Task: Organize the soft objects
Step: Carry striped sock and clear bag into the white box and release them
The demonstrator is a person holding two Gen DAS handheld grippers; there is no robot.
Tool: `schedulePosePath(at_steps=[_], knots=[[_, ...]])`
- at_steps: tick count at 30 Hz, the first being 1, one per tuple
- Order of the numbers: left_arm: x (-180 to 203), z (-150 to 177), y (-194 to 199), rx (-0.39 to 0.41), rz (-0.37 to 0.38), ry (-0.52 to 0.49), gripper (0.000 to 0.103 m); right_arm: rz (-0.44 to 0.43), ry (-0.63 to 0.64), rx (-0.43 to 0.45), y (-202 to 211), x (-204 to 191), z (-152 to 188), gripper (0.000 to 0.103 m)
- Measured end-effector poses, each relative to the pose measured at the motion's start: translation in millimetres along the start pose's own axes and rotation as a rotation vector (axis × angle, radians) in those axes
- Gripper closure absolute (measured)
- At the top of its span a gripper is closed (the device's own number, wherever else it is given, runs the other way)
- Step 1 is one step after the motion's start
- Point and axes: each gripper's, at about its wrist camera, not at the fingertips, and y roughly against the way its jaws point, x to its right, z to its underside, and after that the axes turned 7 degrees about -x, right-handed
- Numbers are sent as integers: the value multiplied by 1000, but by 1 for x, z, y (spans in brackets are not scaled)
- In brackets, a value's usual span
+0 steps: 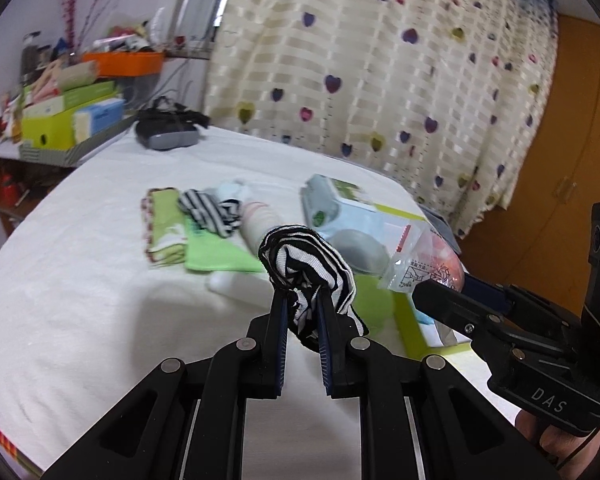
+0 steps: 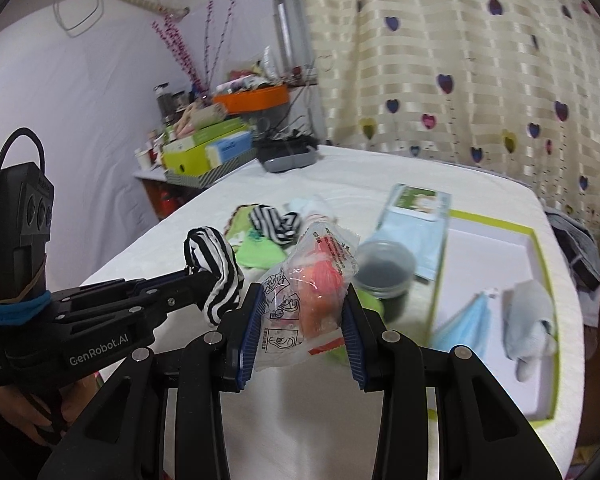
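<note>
Both tongs loaded; left tongs [image 1: 304, 304] pinched nearly shut on a striped sock [image 1: 306, 264], bunched above the tips with a tail hanging below; right tongs [image 2: 300, 312] stand about half open, clamped on a clear packet [image 2: 314, 292] with something orange-red inside; both loads are up off the desk [image 1: 80, 280], side by side.

Open box [image 2: 496, 280] with the green rim sits at 3 o'clock of my right view, already holding a blue mask and a pale grey soft item; I judge that's where things go.

Risks from here, as I read it:
- sock is held by a thin fold only; a quick swing could let it slide out; the dangling tail may snag the box rim
- packet film is slick and crinkly; pads grip the bag, not the contents, so it can squirm loose or rotate
- the two tools are close together; turning towards the box could knock them into each other
- dark lidded tub [image 2: 384, 268] and mask pack [image 2: 414, 224] lie at 1 o'clock of the packet, on the way to the box; a low pass may shove them
- second striped sock [image 2: 276, 222] sits on the green cloths [image 1: 204, 240] at 11 o'clock, not yet sorted
</note>
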Motion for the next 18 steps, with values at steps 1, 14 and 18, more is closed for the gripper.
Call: schedulePosePath(at_steps=[1, 14, 18], knots=[[5, 0, -1, -1, 6, -8, 90, 4, -5, 2, 2, 3, 1, 64], [53, -4, -11, -20, 48, -96, 90, 49, -75, 46, 31, 39, 13, 64], [66, -4, -15, -27, 63, -121, 90, 66, -97, 53, 37, 48, 16, 64]])
